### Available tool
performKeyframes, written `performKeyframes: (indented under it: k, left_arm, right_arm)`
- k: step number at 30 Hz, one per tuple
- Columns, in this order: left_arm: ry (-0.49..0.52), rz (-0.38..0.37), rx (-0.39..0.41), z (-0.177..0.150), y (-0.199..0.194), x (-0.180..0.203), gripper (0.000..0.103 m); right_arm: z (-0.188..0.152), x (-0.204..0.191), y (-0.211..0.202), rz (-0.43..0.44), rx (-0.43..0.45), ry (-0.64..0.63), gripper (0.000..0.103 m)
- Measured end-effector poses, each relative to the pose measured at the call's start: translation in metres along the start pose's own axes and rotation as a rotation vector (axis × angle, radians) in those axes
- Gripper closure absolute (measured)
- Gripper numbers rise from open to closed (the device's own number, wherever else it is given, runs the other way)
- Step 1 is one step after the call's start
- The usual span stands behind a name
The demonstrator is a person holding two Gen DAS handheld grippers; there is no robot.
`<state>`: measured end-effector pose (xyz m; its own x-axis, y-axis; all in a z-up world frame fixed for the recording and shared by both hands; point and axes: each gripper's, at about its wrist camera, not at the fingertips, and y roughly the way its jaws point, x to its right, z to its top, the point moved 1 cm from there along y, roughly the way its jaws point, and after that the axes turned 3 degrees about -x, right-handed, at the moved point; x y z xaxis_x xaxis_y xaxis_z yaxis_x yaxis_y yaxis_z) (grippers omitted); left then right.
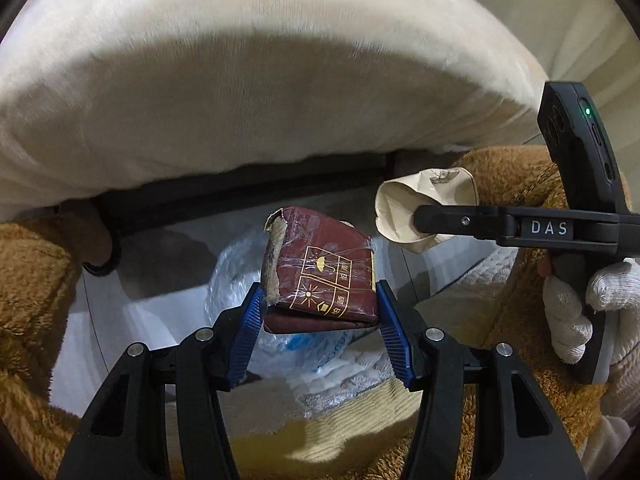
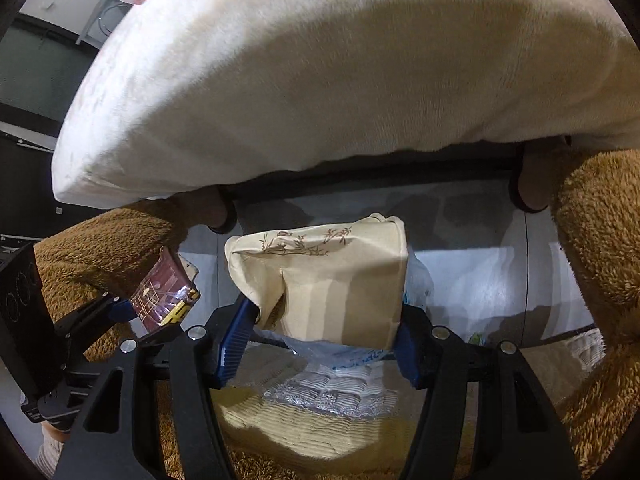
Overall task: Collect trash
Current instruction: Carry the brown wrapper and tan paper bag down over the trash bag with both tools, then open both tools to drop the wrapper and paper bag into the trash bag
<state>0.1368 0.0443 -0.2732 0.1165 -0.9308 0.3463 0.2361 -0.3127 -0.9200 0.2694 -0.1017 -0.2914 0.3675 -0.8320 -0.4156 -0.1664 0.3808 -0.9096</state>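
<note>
Below both grippers, w/ a cream cushion overhead, a white plastic bag (image 1: 240,276) lies on the floor; prob the trash bag, though its mouth isn't clear. Progress, as a judgement: pickup is done for two pieces, drop-off is left, & whether more trash is around can't be told. Going left to right: the left gripper (image 1: 320,312) is clamped on a maroon carton piece (image 1: 324,280), blue pads pressing both sides. It's flattened & folded, glossy tape over it, gold umbrella and sun marks, torn grey edge at its left end, held in the air above the bag. Next, the right gripper (image 2: 324,332) is closed on a beige paper pack (image 2: 324,276): crumpled, creased, w/ a brown sprig print near the top, also in the air over the bag. A white-gloved hand (image 1: 576,312) holds that tool.
</note>
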Motion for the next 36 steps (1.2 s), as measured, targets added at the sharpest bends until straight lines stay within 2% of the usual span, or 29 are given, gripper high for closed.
performKeyframes:
  k: [7,15,18,24,27,29,36]
  left_arm:
    - [-0.081,0.003,-0.18,0.0,0.037,-0.019,0.049]
    - [-0.112,-0.024,-0.288,0.001,0.065,-0.017,0.049]
    - [-0.115,-0.002,-0.296,-0.003,0.07,-0.022,0.049]
    - [-0.125,-0.012,-0.348,-0.006,0.082,-0.023,0.049]
    - [-0.165,-0.009,-0.324,-0.004,0.079,-0.031,0.048]
    - [-0.181,-0.029,-0.33,-0.002,0.081,-0.033,0.032]
    - [-0.176,-0.014,-0.301,0.001,0.073,-0.032,0.031]
  right_arm:
    - [0.001,0.018,0.051,0.042,-0.171,0.139,0.042]
    - [0.004,0.02,0.074,0.034,-0.241,0.185,0.041]
    - [0.002,0.025,0.084,0.03,-0.268,0.215,0.041]
    - [0.001,0.025,0.093,0.034,-0.301,0.223,0.039]
    - [0.003,0.024,0.094,0.047,-0.302,0.226,0.026]
    - [0.004,0.024,0.093,0.041,-0.295,0.231,0.023]
    - [0.007,0.024,0.084,0.042,-0.26,0.242,0.023]
